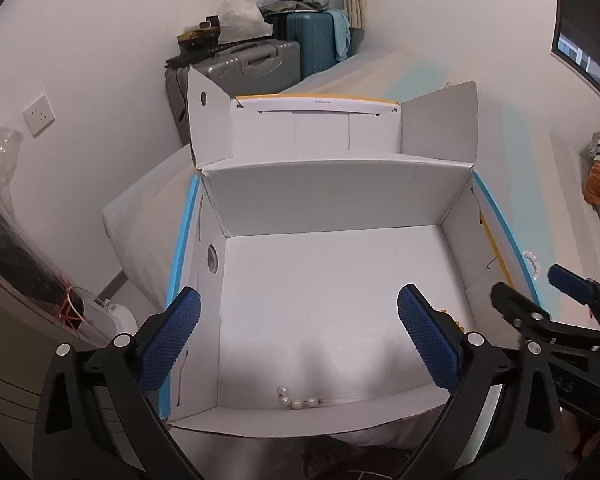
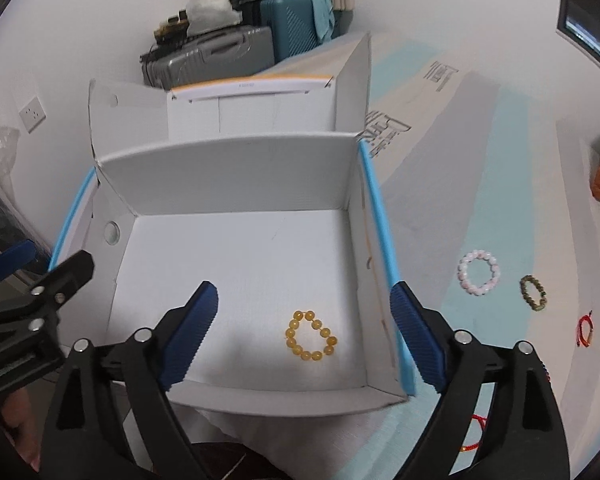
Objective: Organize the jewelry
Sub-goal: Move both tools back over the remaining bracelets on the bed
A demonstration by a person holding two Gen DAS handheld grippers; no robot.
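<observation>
White walls and a pale bed cover with light-blue stripes (image 2: 496, 184) surround an open white cardboard box (image 2: 236, 184), its lid flaps raised on the far side. Inside the box, an amber bead bracelet (image 2: 311, 336) lies flat on the floor, directly below and between the fingers of the right gripper (image 2: 304, 332), nearer its right finger. A pearl strand (image 1: 298, 399) lies on the box floor against the near wall, below and between the fingers of the left gripper (image 1: 300, 336). Both grippers are released: jaws stand wide apart, nothing between the pads, and each hangs above the box interior without touching its contents. Outside the box, to the right of the right gripper, a pink bead bracelet (image 2: 479, 272) lies on the cover, with a dark green bead bracelet (image 2: 534, 293) just beyond it and a red cord bracelet (image 2: 584, 328) further right near the picture's edge. In the left wrist view the pearl strand's right end fades into a thin chain that is hard to make out, and only a few amber beads show behind the left gripper's right finger. A second red cord item by the right gripper's right finger is largely hidden. Beyond the box, suitcases (image 1: 260, 60) stand against the wall.
</observation>
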